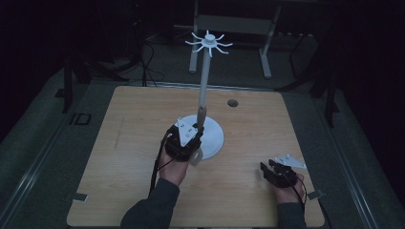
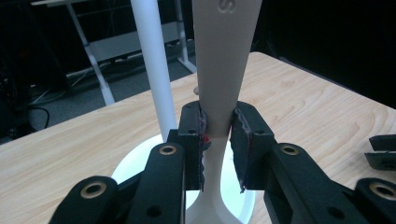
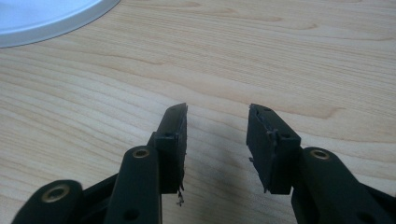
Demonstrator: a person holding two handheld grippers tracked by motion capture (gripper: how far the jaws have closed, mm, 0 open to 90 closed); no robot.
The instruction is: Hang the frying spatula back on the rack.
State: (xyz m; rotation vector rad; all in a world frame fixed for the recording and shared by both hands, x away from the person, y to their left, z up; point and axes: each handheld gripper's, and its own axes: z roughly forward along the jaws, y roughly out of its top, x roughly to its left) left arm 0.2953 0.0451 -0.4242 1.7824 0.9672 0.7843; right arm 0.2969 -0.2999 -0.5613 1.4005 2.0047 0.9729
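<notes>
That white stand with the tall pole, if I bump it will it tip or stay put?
The white stand probably resists light bumps, since its round base is wide and flat on the table. A push high on the slim pole would likely rock it. It looks like light plastic, so it may slide.

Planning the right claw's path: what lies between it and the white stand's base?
Bare wooden table. In the high view, nothing sits between the right claw and the stand's round base.

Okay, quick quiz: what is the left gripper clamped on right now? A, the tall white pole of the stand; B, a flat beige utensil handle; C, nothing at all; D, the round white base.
B: in the left gripper view the left gripper has both jaws pressed against the flat beige utensil handle, with the stand's tall white pole free beside it.
</notes>
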